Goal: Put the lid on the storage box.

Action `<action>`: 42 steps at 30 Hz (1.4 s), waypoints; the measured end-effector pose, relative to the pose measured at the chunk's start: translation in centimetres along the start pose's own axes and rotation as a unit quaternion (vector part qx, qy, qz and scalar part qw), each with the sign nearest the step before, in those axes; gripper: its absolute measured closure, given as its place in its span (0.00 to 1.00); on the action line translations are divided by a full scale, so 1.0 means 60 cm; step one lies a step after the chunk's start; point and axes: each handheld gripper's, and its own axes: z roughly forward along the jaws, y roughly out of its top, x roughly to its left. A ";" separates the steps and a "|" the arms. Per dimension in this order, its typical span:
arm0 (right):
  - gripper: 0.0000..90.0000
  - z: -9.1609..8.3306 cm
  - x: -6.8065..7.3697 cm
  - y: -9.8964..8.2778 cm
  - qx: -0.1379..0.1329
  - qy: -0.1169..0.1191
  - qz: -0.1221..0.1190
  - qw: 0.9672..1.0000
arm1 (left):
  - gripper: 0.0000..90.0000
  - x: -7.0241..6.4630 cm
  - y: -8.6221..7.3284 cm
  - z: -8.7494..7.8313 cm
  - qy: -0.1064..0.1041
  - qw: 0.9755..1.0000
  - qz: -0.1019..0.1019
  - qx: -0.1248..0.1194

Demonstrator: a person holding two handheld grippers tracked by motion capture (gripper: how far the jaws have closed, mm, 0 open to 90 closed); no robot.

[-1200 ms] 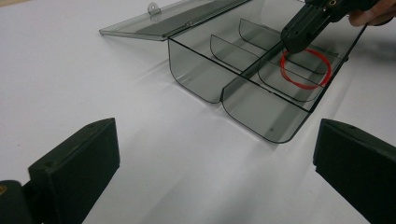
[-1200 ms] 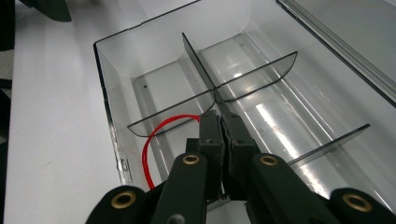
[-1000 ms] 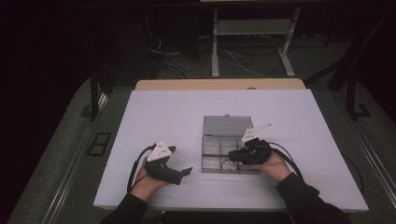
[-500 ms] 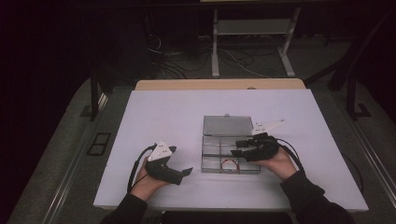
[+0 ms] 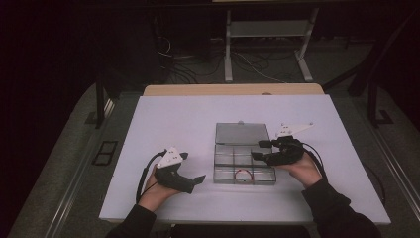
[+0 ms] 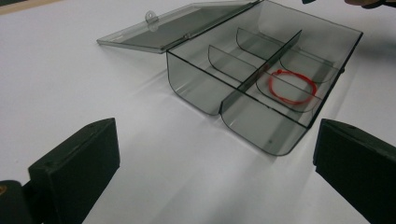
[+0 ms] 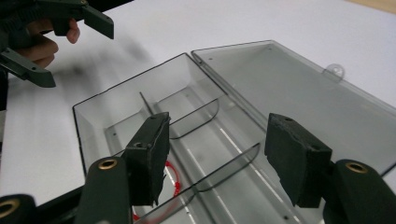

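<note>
A white table (image 5: 163, 124) stands in a dark room with cables on the floor (image 5: 257, 67). On it sits a clear box (image 5: 243, 159), lid open, a red ring (image 5: 242, 174) inside. The right gripper (image 5: 258, 149) has just been opening above the box, holding nothing. The left gripper (image 5: 199, 178) rests wide open, empty.

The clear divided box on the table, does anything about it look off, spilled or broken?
Nothing stands out. The clear divided box sits square on the table, lid folded flat behind it, dividers intact. A red string loop lies wholly inside one near compartment.
</note>
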 end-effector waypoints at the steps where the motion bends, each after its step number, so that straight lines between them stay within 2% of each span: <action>1: 0.44 -0.002 -0.002 0.001 -0.002 -0.001 -0.002 1.000 | 0.00 0.001 0.003 0.002 -0.001 1.000 0.001 -0.001; 6: 0.43 -0.009 -0.014 0.006 -0.009 -0.006 0.004 1.000 | 0.00 0.008 0.018 0.011 -0.002 1.000 0.005 0.000; 13: 0.43 -0.014 -0.034 0.004 -0.018 -0.014 0.019 1.000 | 0.00 0.019 0.035 0.021 -0.006 1.000 -0.003 -0.001; 25: 0.43 -0.028 -0.057 0.021 -0.038 -0.035 0.016 0.999 | 0.00 0.040 0.077 0.045 -0.006 1.000 0.003 0.000; 31: 0.44 -0.028 -0.071 0.023 -0.046 -0.046 0.025 0.998 | 0.05 0.053 0.095 0.059 -0.001 1.000 -0.007 -0.003; 35: 0.50 -0.028 -0.079 0.023 -0.046 -0.056 0.031 0.997 | 0.11 0.062 0.106 0.065 0.003 1.000 -0.010 -0.007; 37: 0.58 -0.027 -0.079 0.023 -0.046 -0.060 0.028 0.997 | 0.14 0.066 0.113 0.069 0.003 1.000 -0.011 -0.008; 42: 0.64 -0.022 -0.085 0.028 -0.047 -0.073 0.024 0.996 | 0.19 0.079 0.127 0.083 0.007 1.000 -0.020 -0.016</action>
